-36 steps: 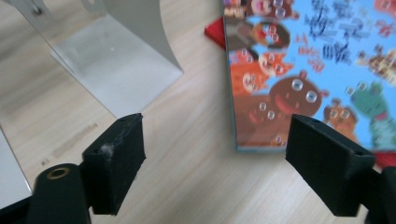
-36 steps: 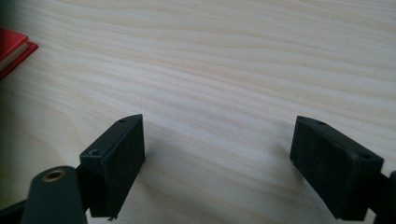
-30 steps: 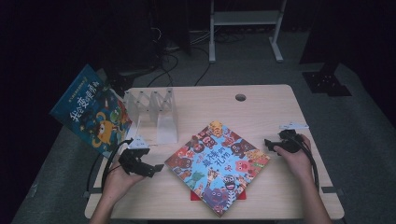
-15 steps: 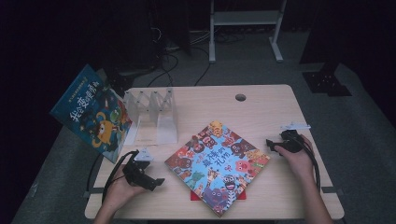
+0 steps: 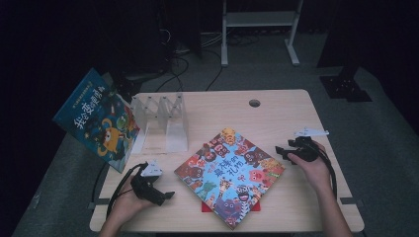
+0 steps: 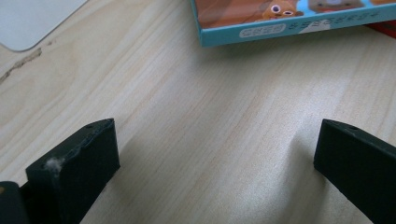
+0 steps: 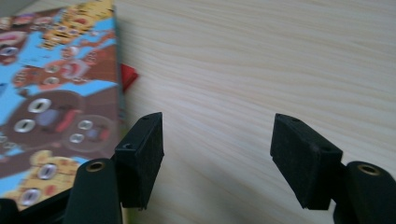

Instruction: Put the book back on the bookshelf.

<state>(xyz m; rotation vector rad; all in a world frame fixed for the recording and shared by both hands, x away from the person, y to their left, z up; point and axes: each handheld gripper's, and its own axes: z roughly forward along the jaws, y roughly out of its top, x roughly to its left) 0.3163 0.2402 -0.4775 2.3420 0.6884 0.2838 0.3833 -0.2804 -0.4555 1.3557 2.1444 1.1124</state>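
Observation:
A colourful picture book lies flat at the table's middle, on top of a red book whose corner peeks out. My left gripper rests low by the front left edge, pointing at the book's left side. In the left gripper view its jaws stand wide apart over bare wood; they have just been opening. The picture book's edge lies ahead of them. My right gripper sits just right of the book. Its jaws are open with nothing between them and have just been closing, beside the book.
A clear acrylic book rack stands at the back left. A blue book leans tilted off its left side, past the table edge. The wooden table has a cable hole at the back.
My left gripper has dropped back toward the front edge of the table, away from the rack. The right hand has barely shifted. The books lie as before.

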